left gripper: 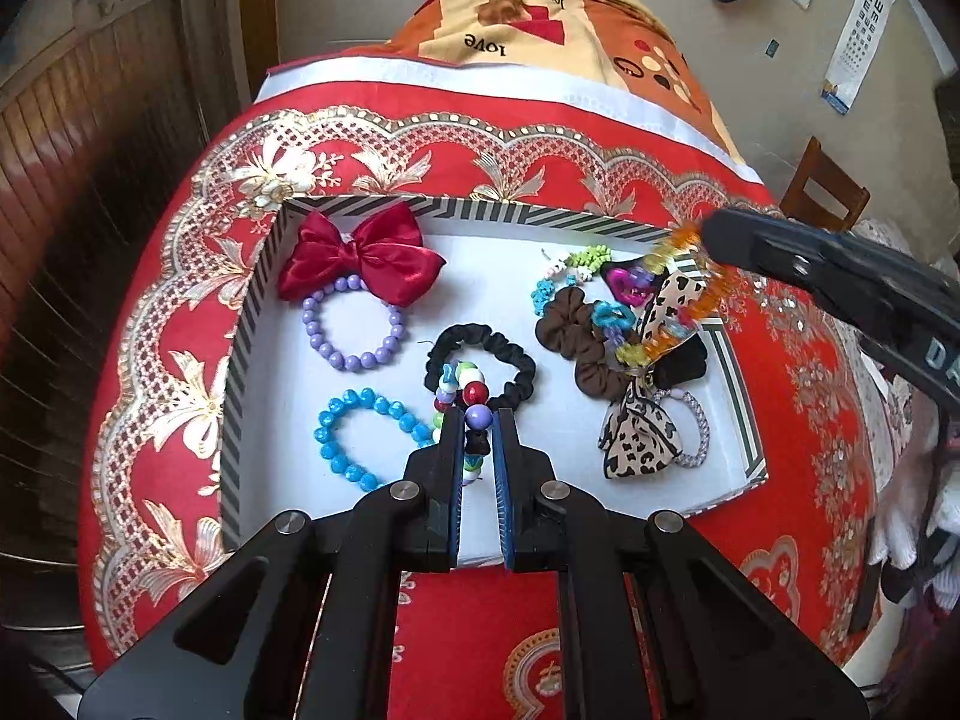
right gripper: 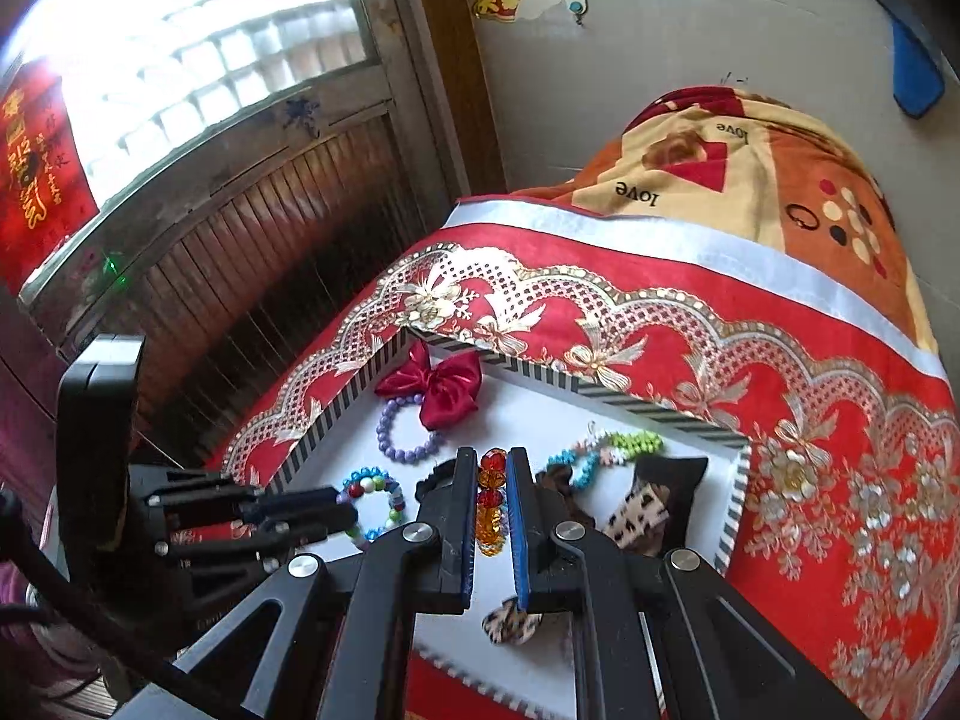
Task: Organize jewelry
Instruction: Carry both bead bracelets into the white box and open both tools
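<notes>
A shallow white box with a striped rim [left gripper: 240, 372] lies on a red and gold cloth. My left gripper [left gripper: 480, 417] is shut on a multicoloured bead bracelet [left gripper: 459, 387], which hangs over the box's front middle. My right gripper [left gripper: 711, 240] comes in over the box's far right corner, shut on an orange and red crystal bracelet [left gripper: 684, 282] that shows blurred. In the right wrist view the crystal bracelet [right gripper: 491, 504] sits between the shut jaws of my right gripper [right gripper: 492, 456]. My left gripper [right gripper: 345, 516] is at the left there with the bead bracelet [right gripper: 375, 504].
In the box lie a red bow [left gripper: 360, 264], purple [left gripper: 354, 330] and blue [left gripper: 366, 432] bead bracelets, a black scrunchie [left gripper: 480, 360], a brown scrunchie [left gripper: 576, 336] and a leopard bow [left gripper: 642, 432]. A folded blanket [left gripper: 540, 18] lies behind. A wooden door [left gripper: 90, 180] stands left.
</notes>
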Action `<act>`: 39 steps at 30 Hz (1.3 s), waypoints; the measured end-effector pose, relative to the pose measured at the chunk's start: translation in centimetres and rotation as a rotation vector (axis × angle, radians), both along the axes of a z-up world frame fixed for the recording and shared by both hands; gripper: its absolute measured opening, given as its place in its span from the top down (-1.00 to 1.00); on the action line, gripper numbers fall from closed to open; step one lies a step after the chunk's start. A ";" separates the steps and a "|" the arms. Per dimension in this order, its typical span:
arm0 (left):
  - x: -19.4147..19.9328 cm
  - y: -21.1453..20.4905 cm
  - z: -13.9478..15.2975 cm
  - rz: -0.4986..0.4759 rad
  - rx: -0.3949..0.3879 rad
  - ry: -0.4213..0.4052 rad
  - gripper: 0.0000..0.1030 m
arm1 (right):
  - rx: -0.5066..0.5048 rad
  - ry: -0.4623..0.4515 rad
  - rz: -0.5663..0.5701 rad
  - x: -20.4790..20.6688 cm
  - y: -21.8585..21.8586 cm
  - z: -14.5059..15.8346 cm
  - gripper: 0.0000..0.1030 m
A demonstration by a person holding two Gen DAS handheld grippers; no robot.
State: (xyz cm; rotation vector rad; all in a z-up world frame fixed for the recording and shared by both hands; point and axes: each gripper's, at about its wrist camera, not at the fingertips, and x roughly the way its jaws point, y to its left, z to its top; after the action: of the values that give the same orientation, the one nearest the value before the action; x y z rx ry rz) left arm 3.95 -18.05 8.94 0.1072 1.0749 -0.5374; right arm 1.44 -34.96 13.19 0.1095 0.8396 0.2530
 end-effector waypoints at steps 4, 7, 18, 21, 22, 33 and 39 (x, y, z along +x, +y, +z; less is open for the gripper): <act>0.1 -0.9 -0.6 -0.007 -0.015 0.028 0.84 | -0.003 0.017 0.019 2.0 0.2 -0.7 0.83; 0.1 -1.7 -1.1 -0.012 -0.034 0.059 0.84 | 0.009 0.032 0.023 3.7 0.1 -1.4 0.83; 1.8 -1.8 -4.1 0.051 -0.068 0.166 0.84 | 0.089 0.083 0.043 9.4 0.6 -4.1 0.83; 2.1 -0.9 -5.1 0.077 -0.046 0.181 0.84 | 0.090 0.111 0.025 10.7 0.1 -5.6 0.83; 2.1 -0.6 -5.4 0.085 -0.037 0.182 0.84 | 0.091 0.128 0.017 11.1 -0.2 -6.3 0.83; 2.2 -0.6 -6.7 0.105 -0.018 0.195 0.84 | 0.057 0.218 -0.020 12.5 -1.4 -10.6 0.83; 2.7 -0.5 -6.5 0.114 0.002 0.173 0.84 | 0.051 0.242 -0.030 12.8 -1.4 -11.6 0.83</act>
State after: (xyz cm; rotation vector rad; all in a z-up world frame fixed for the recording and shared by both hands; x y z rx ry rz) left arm 6.63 -18.54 2.47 0.0005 1.2422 -0.4486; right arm 14.23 -36.41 1.59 0.2033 1.0714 0.2354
